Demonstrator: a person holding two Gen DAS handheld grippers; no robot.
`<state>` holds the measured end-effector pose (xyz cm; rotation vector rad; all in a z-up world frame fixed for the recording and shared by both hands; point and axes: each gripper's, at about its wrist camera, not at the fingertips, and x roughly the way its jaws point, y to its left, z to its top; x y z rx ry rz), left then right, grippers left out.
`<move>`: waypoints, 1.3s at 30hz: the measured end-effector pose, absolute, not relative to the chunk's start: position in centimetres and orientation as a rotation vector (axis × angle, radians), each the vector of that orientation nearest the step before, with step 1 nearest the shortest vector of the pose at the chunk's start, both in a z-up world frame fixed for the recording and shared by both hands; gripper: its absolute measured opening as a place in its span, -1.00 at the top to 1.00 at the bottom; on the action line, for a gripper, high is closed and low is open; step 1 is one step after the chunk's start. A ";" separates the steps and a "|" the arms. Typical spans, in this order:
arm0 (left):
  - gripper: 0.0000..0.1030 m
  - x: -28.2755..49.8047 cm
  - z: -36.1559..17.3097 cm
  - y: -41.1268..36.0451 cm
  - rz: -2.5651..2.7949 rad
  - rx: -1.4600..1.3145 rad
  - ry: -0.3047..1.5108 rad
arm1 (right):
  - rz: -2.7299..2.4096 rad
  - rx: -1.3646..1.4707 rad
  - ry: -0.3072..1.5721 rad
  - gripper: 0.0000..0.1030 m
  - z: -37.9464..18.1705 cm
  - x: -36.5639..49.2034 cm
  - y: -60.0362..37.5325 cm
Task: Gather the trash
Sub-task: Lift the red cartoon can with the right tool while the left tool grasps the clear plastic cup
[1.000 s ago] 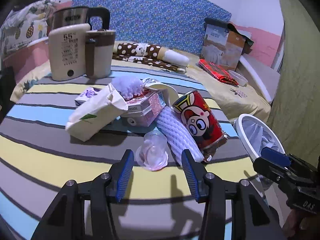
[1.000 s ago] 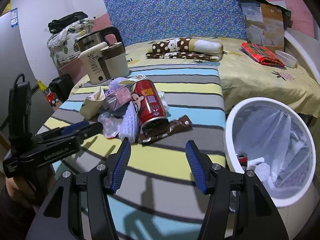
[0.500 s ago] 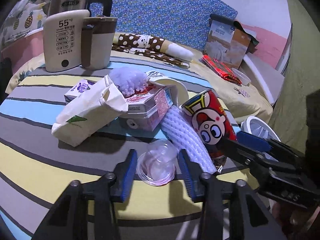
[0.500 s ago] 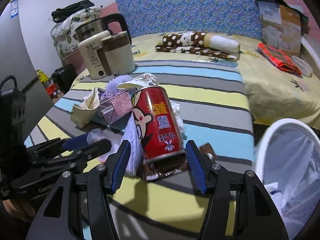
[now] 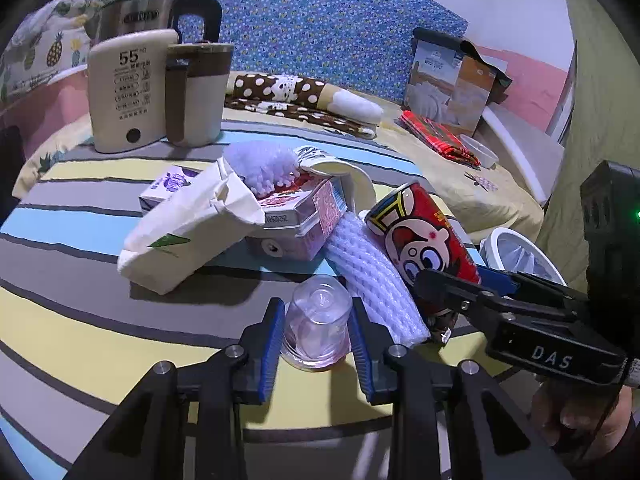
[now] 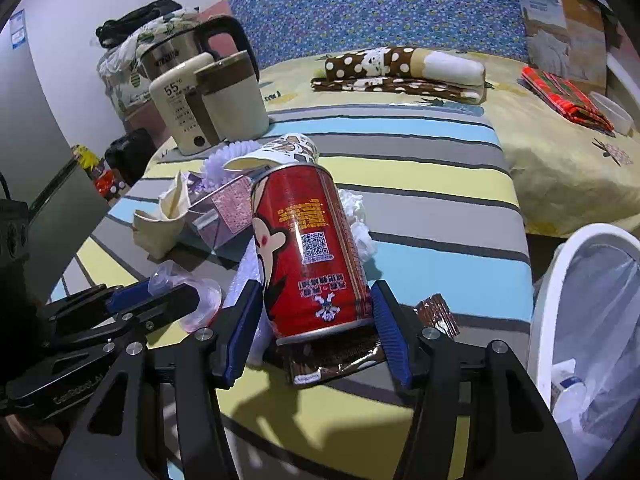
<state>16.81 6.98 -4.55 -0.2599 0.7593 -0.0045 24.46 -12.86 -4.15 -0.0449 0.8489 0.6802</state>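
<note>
- Together, two hand-held claws worked at a pile of trash on a striped tabletop (image 5: pixel 80 320).
- Left claw (image 5: pixel 316 332): its jaws had just been closing, and a clear plastic cup (image 5: pixel 316 320) lay on its side between the blue pads. The pads sat at the cup's walls and looked to be touching them; how firm the grip was I could not tell.
- Right claw (image 6: pixel 316 320): its jaws stood apart on either side of a red drink can (image 6: pixel 308 248), a small gap showing on each side, so the can was not yet gripped.
- The can lay tilted, with its long axis running away from the right claw, bottom end nearest, resting on a brown wrapper (image 6: pixel 340 356).
- A white foam net sleeve (image 5: pixel 372 280) lay between cup and can, touching both.
- A white waste bin (image 6: pixel 560 280) lined with a clear bag stood beyond the tabletop's edge on the right side, nearer the right claw.
- Judging by this, the right claw needed only to close squarely across the can's width.
</note>
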 end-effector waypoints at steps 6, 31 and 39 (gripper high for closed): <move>0.37 15.5 -3.9 6.7 -0.001 -0.249 0.748 | 0.666 -0.007 0.812 -0.10 -3.2 23.6 -13.6; 0.37 11.6 -0.8 3.6 -0.051 -0.191 0.698 | 0.639 0.041 0.737 -0.08 -0.9 20.1 -15.9; 0.37 11.3 0.0 1.7 -0.092 -0.168 0.694 | 0.609 0.052 0.707 -0.08 -0.2 19.1 -17.7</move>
